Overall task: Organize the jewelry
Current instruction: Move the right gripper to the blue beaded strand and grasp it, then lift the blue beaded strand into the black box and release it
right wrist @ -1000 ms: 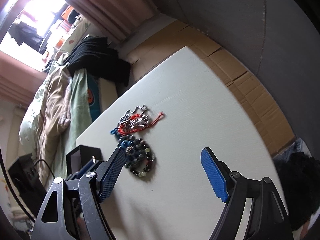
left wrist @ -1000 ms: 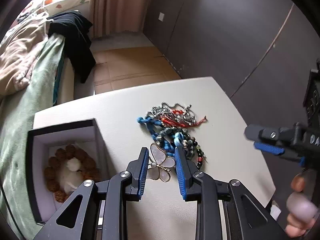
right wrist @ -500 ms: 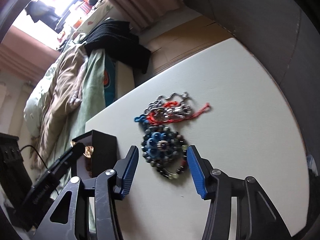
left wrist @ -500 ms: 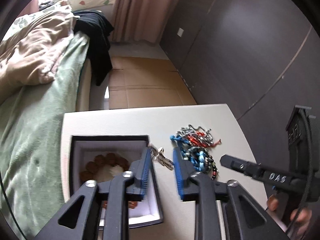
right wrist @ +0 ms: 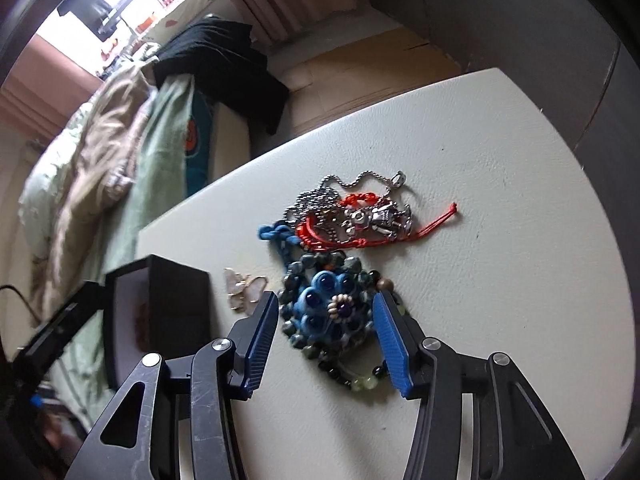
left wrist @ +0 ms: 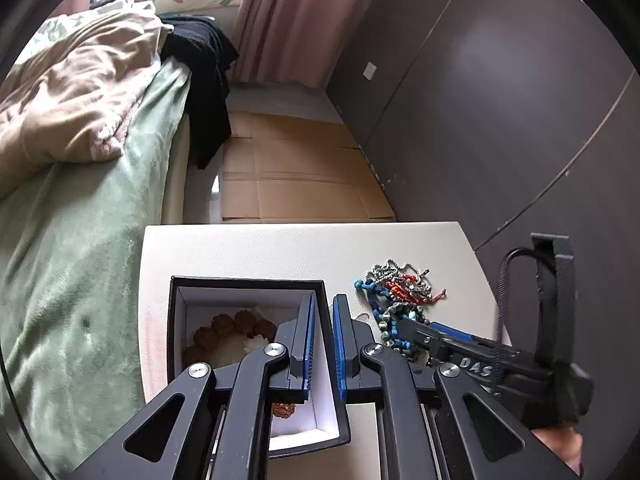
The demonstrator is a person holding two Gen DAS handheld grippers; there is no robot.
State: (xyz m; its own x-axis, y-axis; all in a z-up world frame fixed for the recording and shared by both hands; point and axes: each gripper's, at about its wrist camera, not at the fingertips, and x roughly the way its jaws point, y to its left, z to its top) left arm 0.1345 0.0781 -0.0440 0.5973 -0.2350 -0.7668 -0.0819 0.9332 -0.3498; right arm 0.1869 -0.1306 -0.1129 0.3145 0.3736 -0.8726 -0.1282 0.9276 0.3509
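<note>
A black box [left wrist: 248, 282] with a white lining holds a brown bead bracelet [left wrist: 224, 326]. My left gripper [left wrist: 324, 298] is over the box's right wall, its jaws closing to a slim gap with nothing visibly held. A pale butterfly pendant [right wrist: 244, 288] lies on the table just right of the box. My right gripper [right wrist: 326, 296] stands open astride a blue beaded piece [right wrist: 324, 312]; its pads are beside the beads, not pressing on them. Behind that lie a red cord bracelet [right wrist: 360, 240] and a silver ball chain [right wrist: 344, 180].
The white table [right wrist: 500, 220] ends close to the box's left side. A bed with a green blanket [left wrist: 80, 280] stands left of it. Cardboard [left wrist: 296, 184] covers the floor beyond, and a dark panelled wall [left wrist: 500, 120] runs along the right.
My left gripper has moved left from the butterfly pendant to the box, and its jaws have narrowed. My right gripper has come down over the blue beaded piece with its jaws drawn in.
</note>
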